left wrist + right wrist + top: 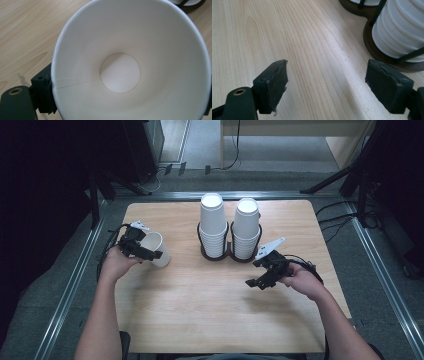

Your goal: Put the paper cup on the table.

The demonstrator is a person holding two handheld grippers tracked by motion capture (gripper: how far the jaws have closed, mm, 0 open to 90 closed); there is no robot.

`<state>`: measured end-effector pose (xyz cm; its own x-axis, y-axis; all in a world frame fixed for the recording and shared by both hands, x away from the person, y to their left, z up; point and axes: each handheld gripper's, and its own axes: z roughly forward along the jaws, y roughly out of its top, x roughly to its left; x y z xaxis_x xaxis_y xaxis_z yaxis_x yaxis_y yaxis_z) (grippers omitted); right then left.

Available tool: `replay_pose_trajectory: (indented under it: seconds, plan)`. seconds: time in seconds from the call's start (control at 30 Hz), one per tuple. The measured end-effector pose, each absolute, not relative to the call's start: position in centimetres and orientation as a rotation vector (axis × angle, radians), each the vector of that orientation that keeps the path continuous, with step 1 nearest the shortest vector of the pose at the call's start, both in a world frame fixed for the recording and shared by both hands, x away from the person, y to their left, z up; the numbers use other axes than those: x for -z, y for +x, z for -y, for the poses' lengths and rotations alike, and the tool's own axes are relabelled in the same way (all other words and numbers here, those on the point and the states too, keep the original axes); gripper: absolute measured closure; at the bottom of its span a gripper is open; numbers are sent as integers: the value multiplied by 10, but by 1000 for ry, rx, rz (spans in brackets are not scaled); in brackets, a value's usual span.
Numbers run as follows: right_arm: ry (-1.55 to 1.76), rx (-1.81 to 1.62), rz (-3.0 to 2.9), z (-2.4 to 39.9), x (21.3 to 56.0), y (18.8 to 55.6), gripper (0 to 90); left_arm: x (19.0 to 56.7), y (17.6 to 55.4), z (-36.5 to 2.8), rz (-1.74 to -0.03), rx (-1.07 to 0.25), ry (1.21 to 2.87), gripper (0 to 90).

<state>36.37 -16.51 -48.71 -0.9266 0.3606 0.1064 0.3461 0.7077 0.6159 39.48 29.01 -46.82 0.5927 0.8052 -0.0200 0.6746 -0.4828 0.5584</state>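
Note:
A white paper cup (pixel 159 249) is tilted over the left side of the wooden table (pixel 200 310), and my left gripper (pixel 149 252) is shut on its rim wall. The left gripper view looks straight into the empty cup (pixel 130 50), with one black pad (pixel 47 92) pressed against its outer wall. My right gripper (pixel 257 281) hovers right of centre, open with nothing between its pads (pixel 273 85). Two stacks of upside-down white cups (pixel 213 225) (pixel 246 227) stand in a dark double holder (pixel 227 256) at the back middle.
In the right gripper view the holder's base (pixel 374 47) and a cup stack (pixel 402 27) lie just ahead to the right of the jaws. Cables trail from both grippers. Dark stands and cables sit on the floor around the table.

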Motion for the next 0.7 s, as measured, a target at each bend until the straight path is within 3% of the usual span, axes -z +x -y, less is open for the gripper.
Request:
replay_pose_trajectory:
  seconds: [0.7]
  plan:
    - [615, -1015, -2876, 169, 488, 361, 181, 469, 396, -294, -1192, -325, 2272, 46]
